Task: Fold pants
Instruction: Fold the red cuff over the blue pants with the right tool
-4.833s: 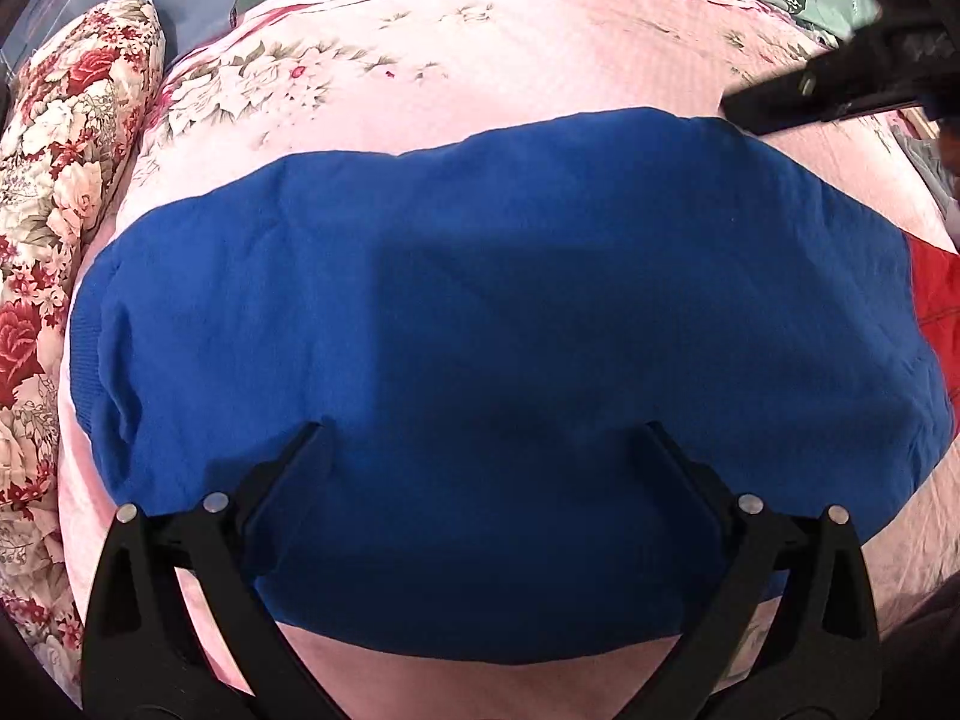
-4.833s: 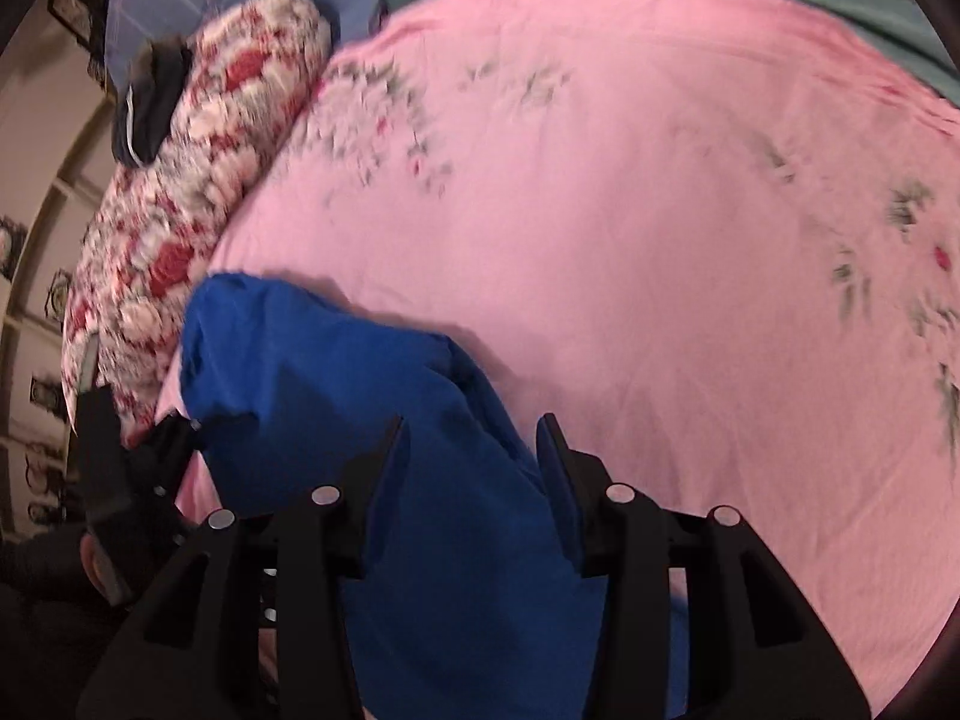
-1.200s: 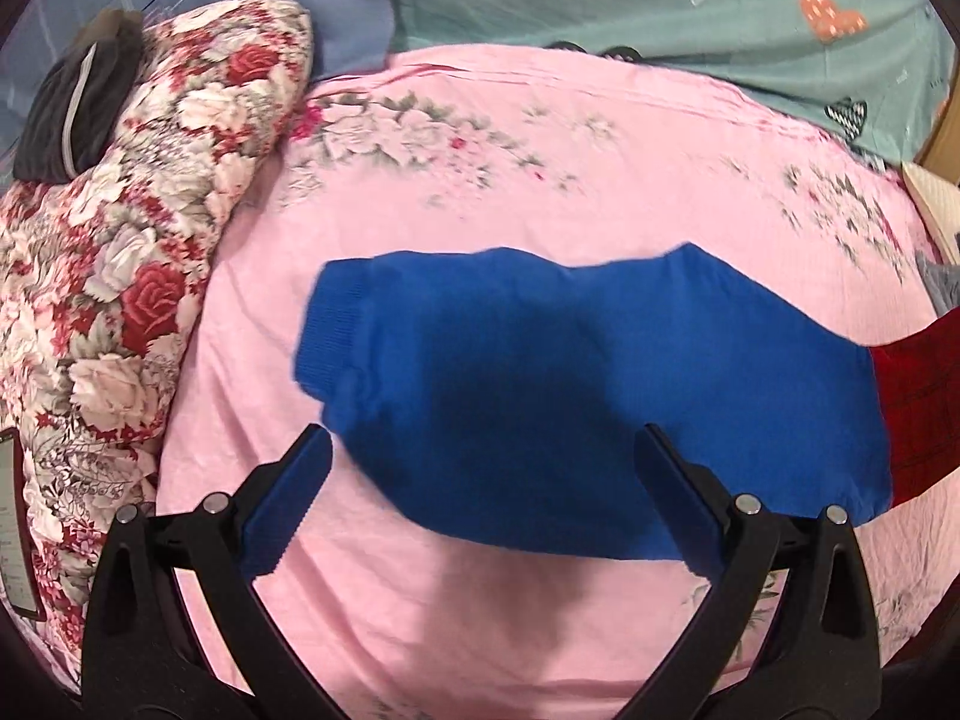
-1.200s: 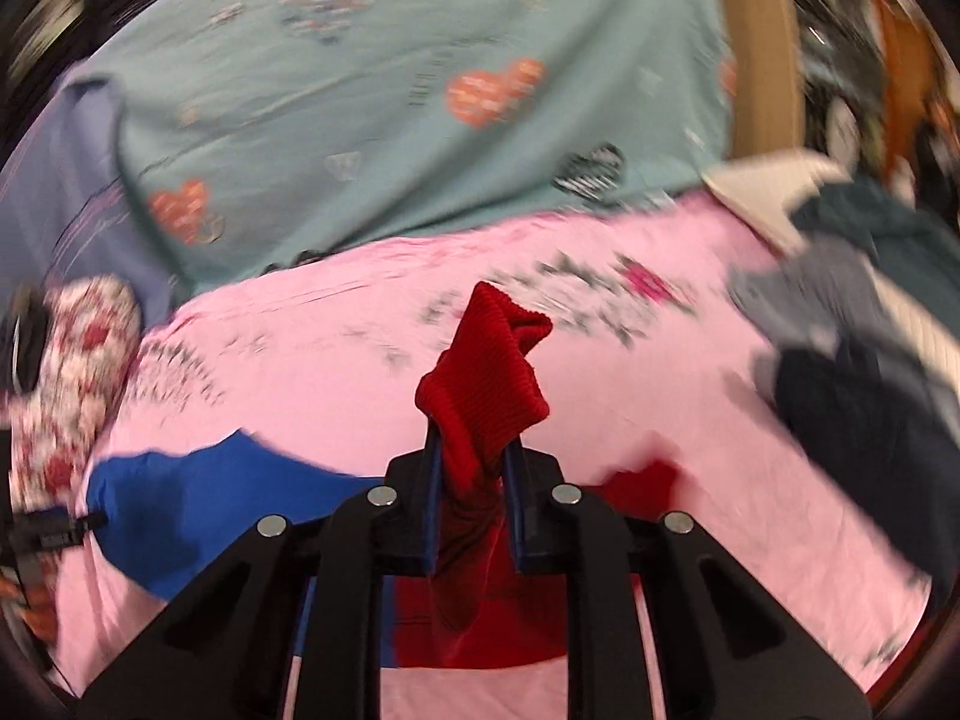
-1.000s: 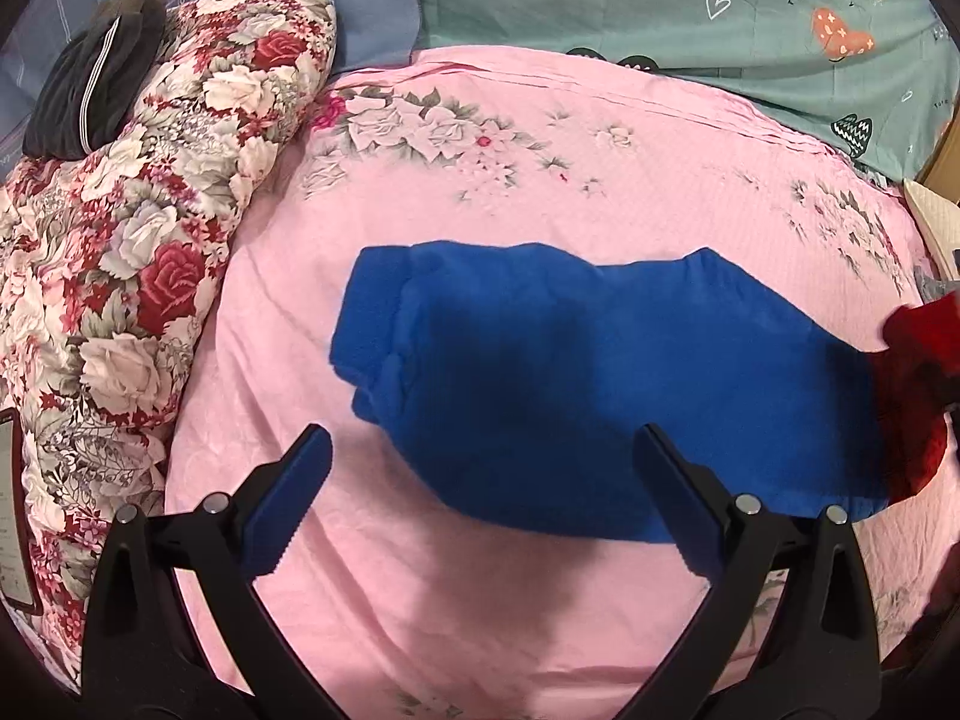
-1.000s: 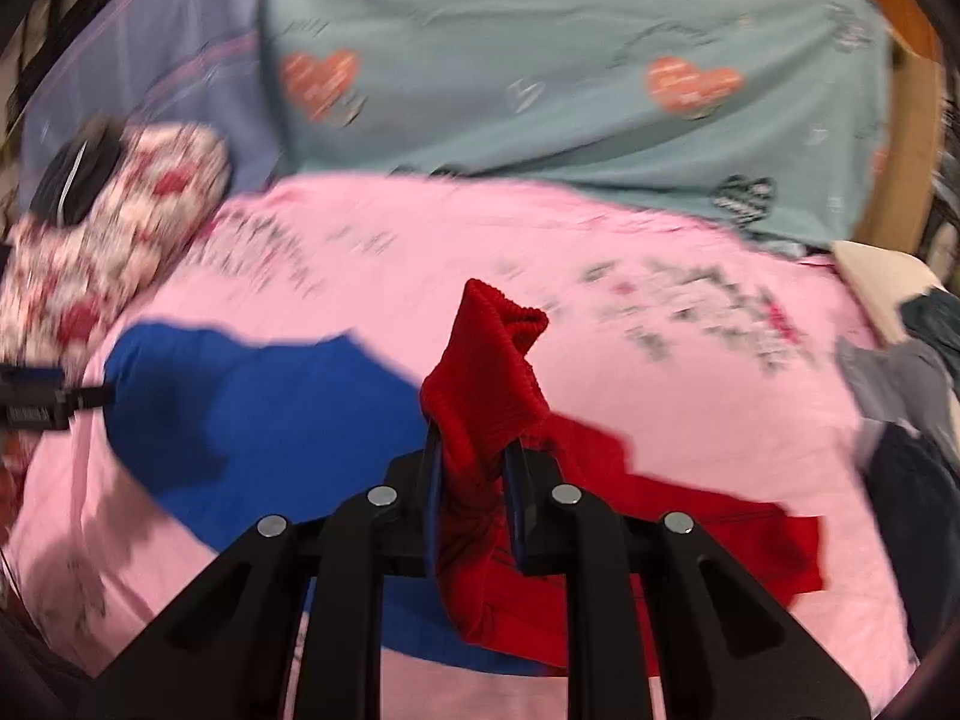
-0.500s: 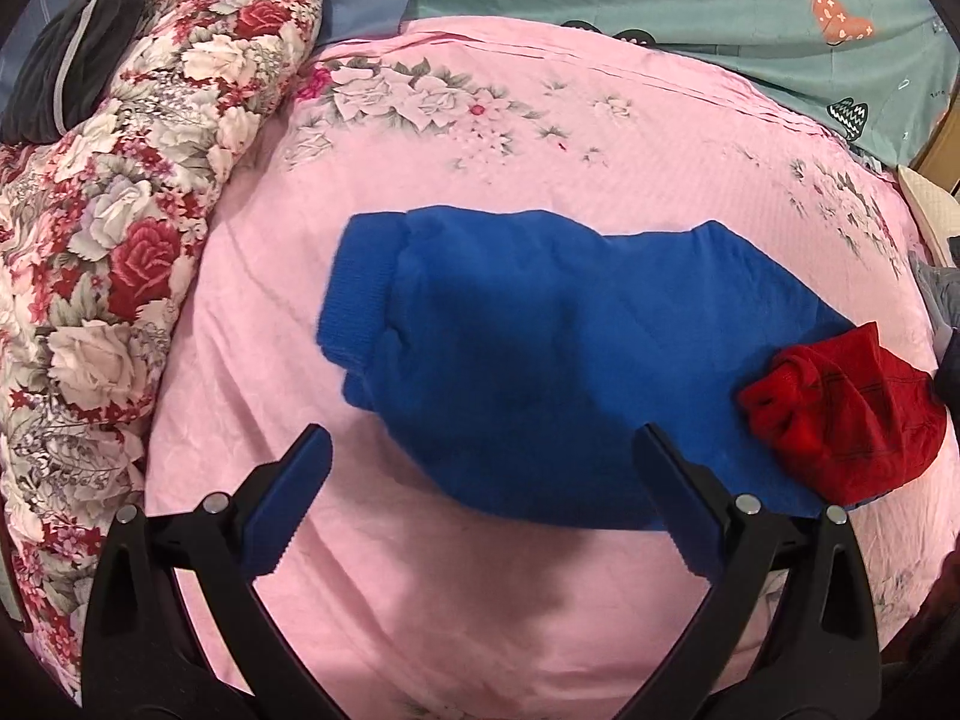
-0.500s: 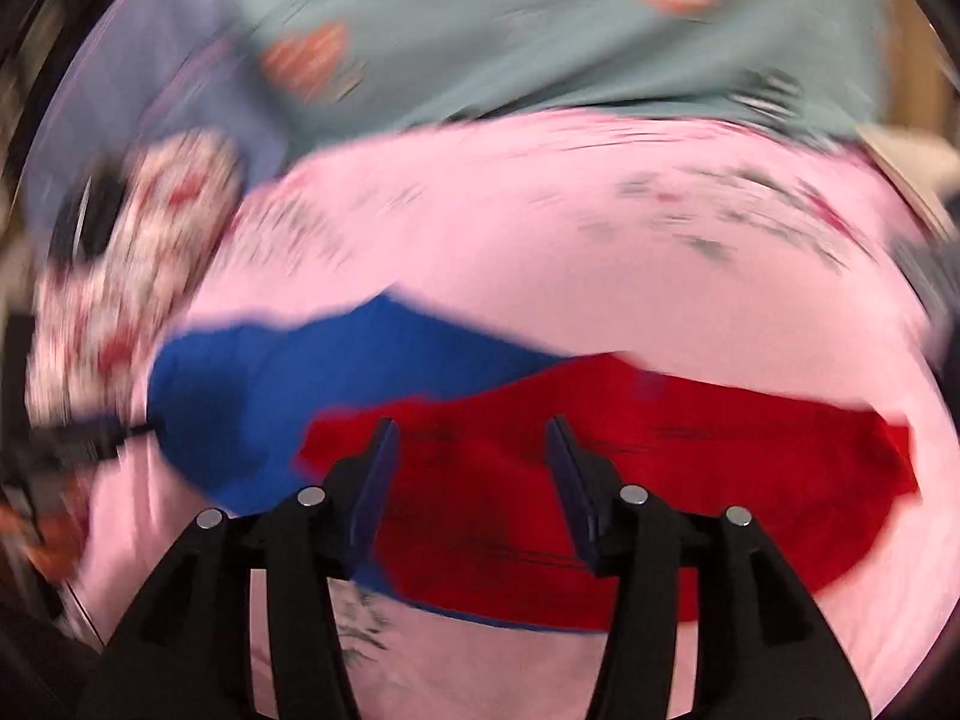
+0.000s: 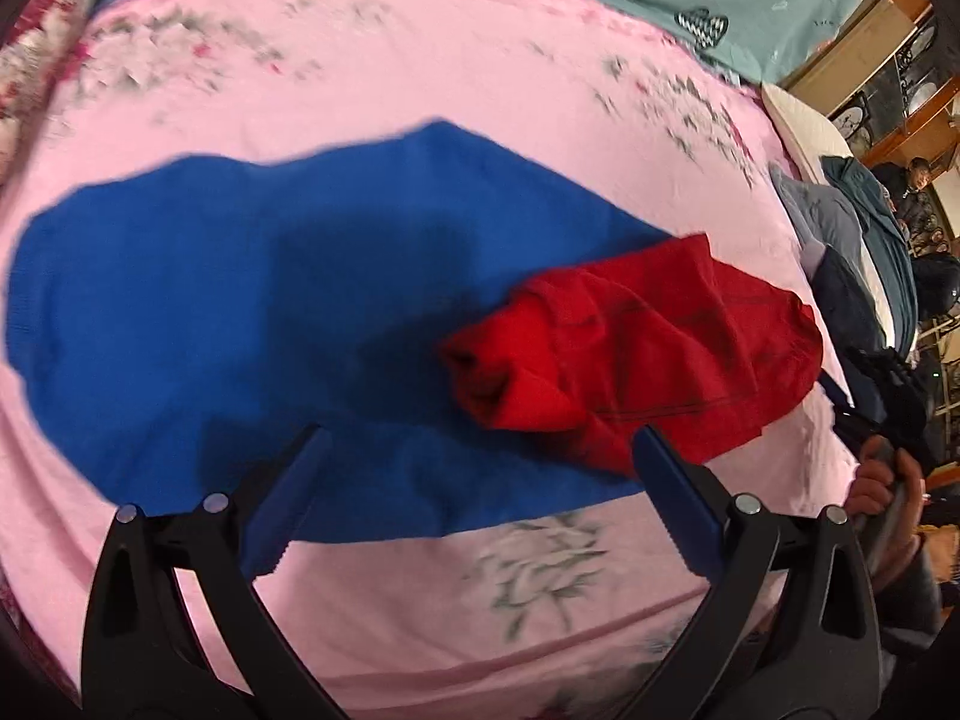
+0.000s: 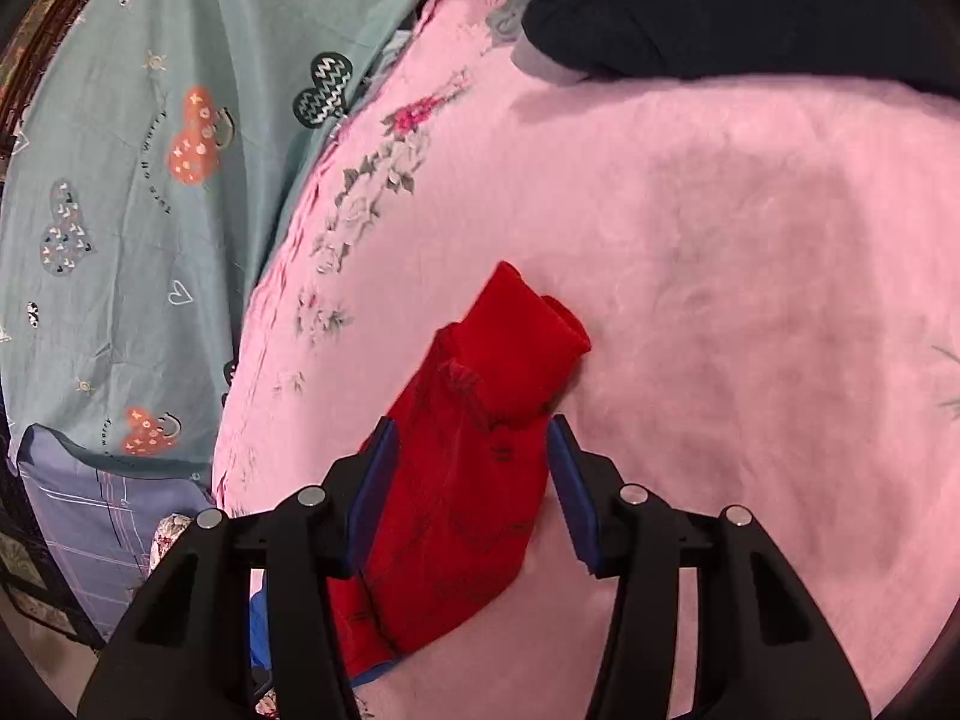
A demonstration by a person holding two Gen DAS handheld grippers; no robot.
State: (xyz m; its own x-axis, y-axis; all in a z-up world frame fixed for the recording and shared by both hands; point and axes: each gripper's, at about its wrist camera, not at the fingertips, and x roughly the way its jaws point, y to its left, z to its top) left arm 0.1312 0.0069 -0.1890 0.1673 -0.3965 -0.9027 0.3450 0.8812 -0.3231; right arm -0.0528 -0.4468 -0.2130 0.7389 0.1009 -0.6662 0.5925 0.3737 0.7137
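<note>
The pants are blue (image 9: 252, 312) with a red part (image 9: 636, 348). They lie folded on the pink bedspread (image 9: 420, 60), and the red part is bunched on top of the blue at the right. My left gripper (image 9: 474, 456) is open and empty, hovering over the near edge of the blue cloth. In the right wrist view the red part (image 10: 474, 450) lies between the fingers of my right gripper (image 10: 468, 438), which is open and not clamping it.
A teal heart-print sheet (image 10: 120, 180) hangs behind the bed. A floral pillow (image 9: 36, 30) lies at the far left. Dark and grey clothes (image 10: 720, 6) are piled at the bed's right side, also seen in the left wrist view (image 9: 852, 252).
The right gripper carried the red end over onto the blue part, let go of it and opened. The left gripper moved closer and to the right.
</note>
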